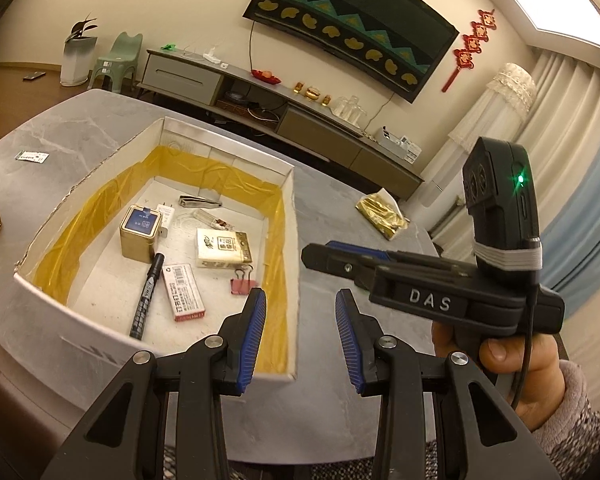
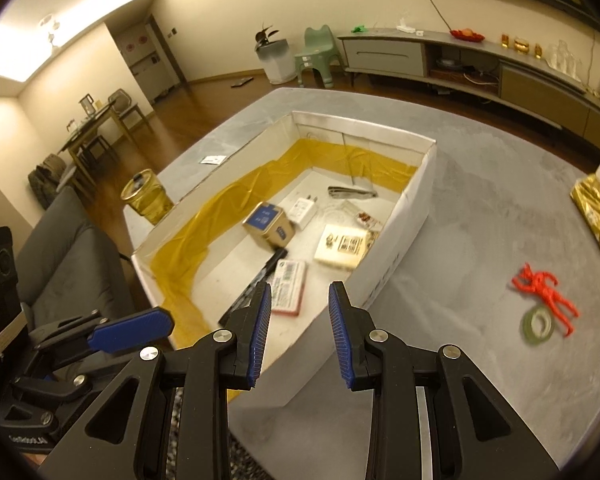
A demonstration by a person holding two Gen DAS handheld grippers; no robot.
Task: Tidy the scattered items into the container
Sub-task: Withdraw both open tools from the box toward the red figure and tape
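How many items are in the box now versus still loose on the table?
In the box: 8
Loose on the table: 5 (red figure, tape roll, gold packet, white card, jar)
Total: 13

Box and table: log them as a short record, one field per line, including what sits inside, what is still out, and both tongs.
container: white box with yellow lining, open top, on the grey table
inside: small tin, marker, binder clip, nail clipper, charger, two flat packets
still out: red string figure, tape roll, gold packet, small card
left tongs: open, empty
right tongs: open, empty
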